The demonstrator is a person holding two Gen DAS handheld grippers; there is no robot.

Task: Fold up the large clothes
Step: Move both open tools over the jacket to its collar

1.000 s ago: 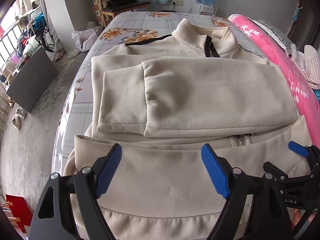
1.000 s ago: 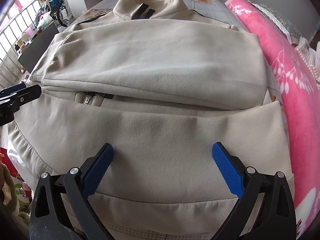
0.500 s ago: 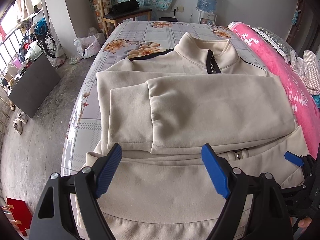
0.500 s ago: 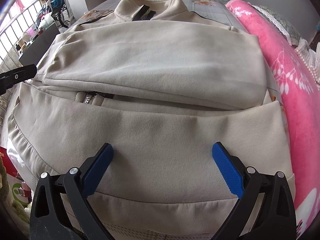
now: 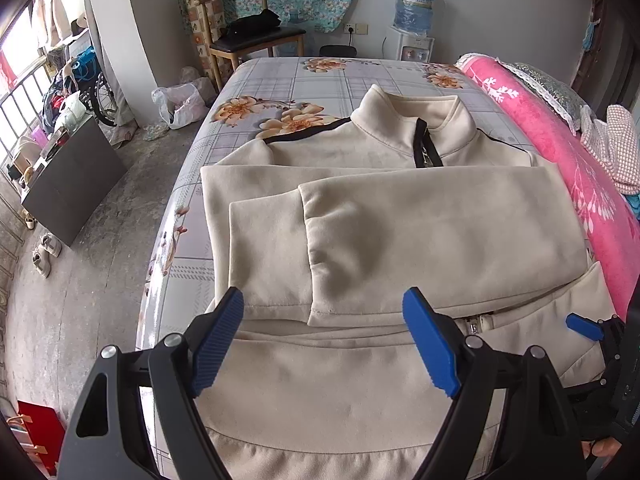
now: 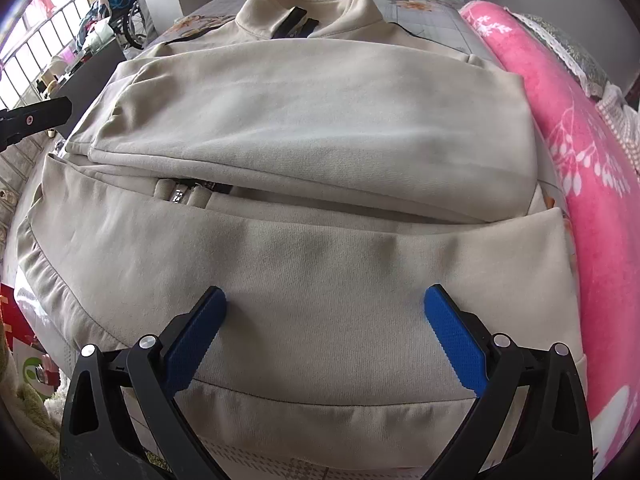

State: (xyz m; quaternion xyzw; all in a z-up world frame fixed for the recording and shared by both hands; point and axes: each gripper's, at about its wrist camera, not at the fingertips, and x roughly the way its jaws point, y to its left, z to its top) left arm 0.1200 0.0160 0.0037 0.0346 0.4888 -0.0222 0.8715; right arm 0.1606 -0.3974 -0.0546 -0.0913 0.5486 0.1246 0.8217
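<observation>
Jacket (image 5: 400, 232), a cream fleece one with a zip and a stand collar, lies face up on the flowered bedsheet (image 5: 280, 80), its two sleeves already folded across the chest and its hem toward the camera. Compared with a second ago, the left gripper (image 5: 324, 344) has risen: its view now takes in more of the bed and the wooden chair (image 5: 244, 32) behind. Its blue fingers are spread wide with nothing between them, and they hang above the lower part of the jacket. The right gripper (image 6: 324, 336) has not moved; its fingers are also spread apart, empty, low over the hem (image 6: 320, 412). This probably means the sleeve folds are finished and the next step is to take the hem and fold it up toward the collar (image 5: 412, 120).
</observation>
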